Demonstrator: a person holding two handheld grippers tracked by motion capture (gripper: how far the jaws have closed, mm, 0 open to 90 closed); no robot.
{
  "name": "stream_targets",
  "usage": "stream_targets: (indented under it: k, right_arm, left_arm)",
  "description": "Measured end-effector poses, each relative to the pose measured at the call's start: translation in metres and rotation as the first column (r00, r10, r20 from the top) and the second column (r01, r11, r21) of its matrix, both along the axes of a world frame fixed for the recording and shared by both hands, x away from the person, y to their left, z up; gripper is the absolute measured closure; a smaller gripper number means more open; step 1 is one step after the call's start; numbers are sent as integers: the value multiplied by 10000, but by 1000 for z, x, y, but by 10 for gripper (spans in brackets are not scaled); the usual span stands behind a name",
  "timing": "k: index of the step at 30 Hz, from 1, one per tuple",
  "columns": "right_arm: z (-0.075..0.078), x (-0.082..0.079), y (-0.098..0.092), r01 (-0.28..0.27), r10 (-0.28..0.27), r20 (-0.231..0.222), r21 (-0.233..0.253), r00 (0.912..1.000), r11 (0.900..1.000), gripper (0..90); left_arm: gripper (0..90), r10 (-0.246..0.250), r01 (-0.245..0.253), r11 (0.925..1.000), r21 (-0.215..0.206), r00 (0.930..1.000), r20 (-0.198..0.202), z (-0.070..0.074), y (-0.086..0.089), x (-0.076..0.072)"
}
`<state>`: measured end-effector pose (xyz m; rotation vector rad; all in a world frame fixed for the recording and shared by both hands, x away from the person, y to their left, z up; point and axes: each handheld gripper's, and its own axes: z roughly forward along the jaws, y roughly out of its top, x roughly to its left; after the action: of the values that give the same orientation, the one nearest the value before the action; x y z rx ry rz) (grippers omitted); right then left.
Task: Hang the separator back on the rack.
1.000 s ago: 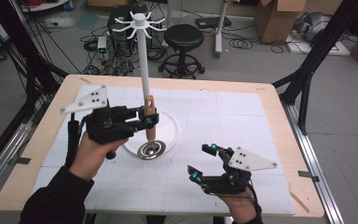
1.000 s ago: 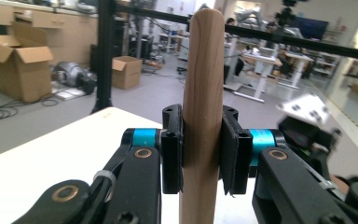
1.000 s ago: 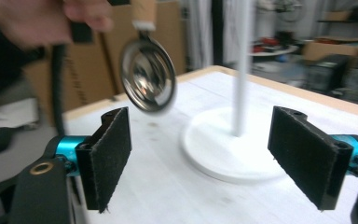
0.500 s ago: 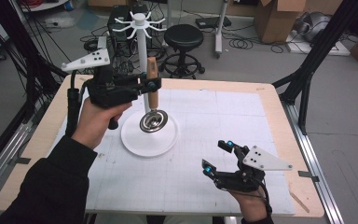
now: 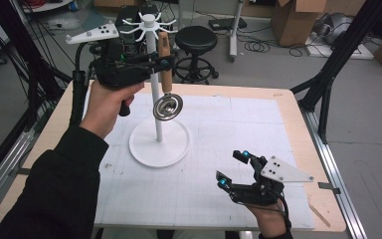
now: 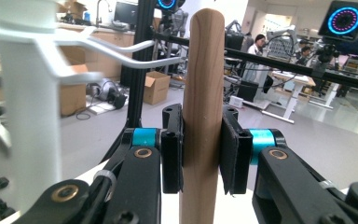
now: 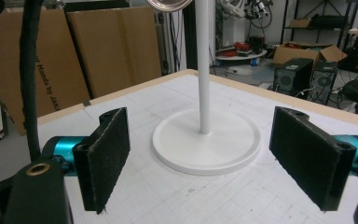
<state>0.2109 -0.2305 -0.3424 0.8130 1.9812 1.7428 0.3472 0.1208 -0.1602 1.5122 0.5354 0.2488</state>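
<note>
1. The landmark here is the white hook stand (image 5: 157, 99): a round base on the gridded white mat (image 5: 229, 149), a thin pole, and a ring of hooks at the top.
2. Behind the stand, past the table's far edge, there's a black stool (image 5: 195, 42), some cardboard boxes (image 5: 291, 20) and loose cables on the floor. Black frame legs stand off to the right of it.
3. The left gripper (image 5: 165, 62) is up in the air right beside the pole, just under the hooks. Its jaws are clamped snug on the wooden handle (image 6: 203, 112) of a small metal strainer (image 5: 168, 106).
4. The handle stands pretty much upright, with its rounded end pointing up toward the hooks. The metal bowl hangs off the bottom, right beside the pole and well above the base.
5. The hook arms (image 6: 121, 51) are right beside the handle top in the left gripper view.
6. The right gripper (image 5: 233, 167) sits low over the mat, near the stand's base on the person's side, with its jaws spread wide and gripping nothing. It's pointed at the base (image 7: 207, 144).
</note>
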Motion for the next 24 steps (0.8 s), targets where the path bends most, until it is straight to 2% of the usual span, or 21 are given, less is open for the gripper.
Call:
stream_targets:
  k: [4,8,12,16,17,19,22,24]
  right_arm:
    - [0,-1,-1,-6,6,-23,53,10000,10000,186]
    - [0,-1,0,-33,33,-51,31,10000,10000,187]
    - [0,-1,0,-10,10,-63,26,10000,10000,186]
    - [0,-1,-3,83,-82,-54,45,10000,10000,187]
    - [0,-1,-4,101,-101,-61,74,9999,9999,186]
    - [0,-1,-5,158,-157,-40,98,9999,9998,186]
    - [0,-1,-8,241,-240,-82,150,9997,9996,187]
    - [0,-1,-10,297,-296,-113,161,9995,9994,187]
  left_arm:
    - [728,135,-135,9999,10,9998,-152,-1,2,5]
    - [727,280,-273,9994,207,9991,-316,-4,2,9]
    - [727,461,-455,9988,158,9981,-406,-9,4,11]
    - [706,687,-686,9976,67,9975,-167,-15,9,7]
    - [653,775,-775,9970,5,9968,-187,-16,10,6]
    - [551,963,-963,9953,65,9953,53,-20,16,1]
    - [457,1136,-1135,9935,-37,9923,489,-30,28,-12]
    - [383,1152,-1143,9933,-190,9915,609,-39,38,-20]
